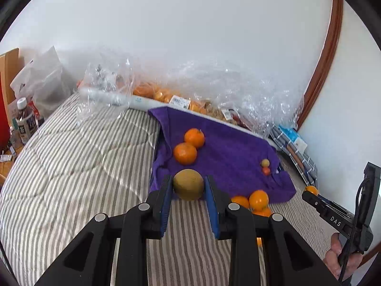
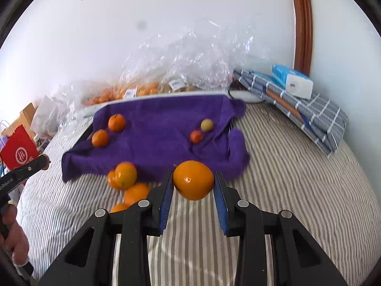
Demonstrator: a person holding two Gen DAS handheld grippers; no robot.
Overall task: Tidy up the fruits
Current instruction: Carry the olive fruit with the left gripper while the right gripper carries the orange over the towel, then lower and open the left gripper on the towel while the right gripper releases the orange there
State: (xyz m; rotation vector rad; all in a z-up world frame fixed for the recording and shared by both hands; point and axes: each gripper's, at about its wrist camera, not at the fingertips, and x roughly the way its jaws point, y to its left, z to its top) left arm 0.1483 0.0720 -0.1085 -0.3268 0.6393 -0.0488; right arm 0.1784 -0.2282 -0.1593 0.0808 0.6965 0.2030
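Note:
My left gripper (image 1: 188, 186) is shut on a yellow-green round fruit (image 1: 188, 184), held at the near edge of the purple towel (image 1: 228, 147). My right gripper (image 2: 193, 181) is shut on a large orange (image 2: 193, 180), held above the striped bedding just in front of the towel (image 2: 162, 131). Two oranges (image 1: 189, 146) lie on the towel's left part, also in the right wrist view (image 2: 108, 130). A small yellow fruit (image 2: 207, 125) and a small red fruit (image 2: 196, 136) lie on its right part. Several loose oranges (image 2: 126, 181) lie on the bedding before the towel.
Clear plastic bags (image 2: 185, 57) with packed oranges (image 1: 162, 94) line the wall behind the towel. Folded checked cloth (image 2: 307, 104) with a tissue pack (image 2: 291, 81) lies at right. Bottles (image 1: 25, 121), paper bags and a red bag (image 2: 20, 150) stand at left. A striped quilt (image 1: 78, 157) covers the bed.

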